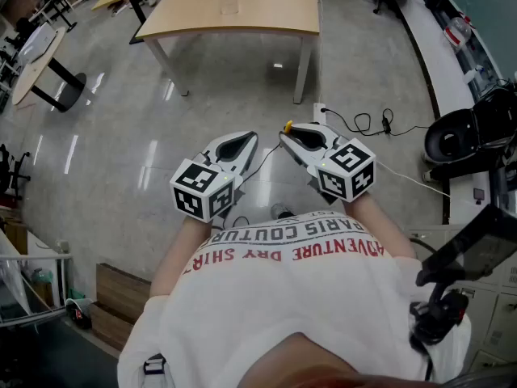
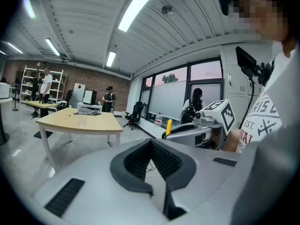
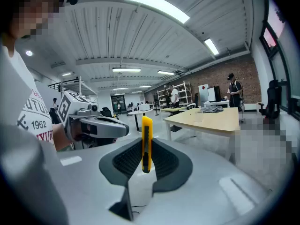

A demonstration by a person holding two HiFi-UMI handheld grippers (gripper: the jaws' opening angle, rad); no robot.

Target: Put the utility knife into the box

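Note:
A yellow utility knife (image 3: 146,144) stands upright between the pads of my right gripper (image 3: 146,159), which is shut on it. Its yellow tip (image 1: 287,125) pokes out of the right gripper (image 1: 288,135) in the head view and shows again in the left gripper view (image 2: 168,127). My left gripper (image 1: 247,139) is held level beside the right one, over bare floor in front of the person's white T-shirt. Its fingertips (image 2: 151,141) meet with nothing between them. No box shows in any view.
A light wooden table (image 1: 234,6) stands ahead across the shiny grey floor. A power strip with black cables (image 1: 355,124) lies to the right, near a black office chair (image 1: 460,132). A round table (image 1: 36,55) is far left. Several people stand far back by shelves.

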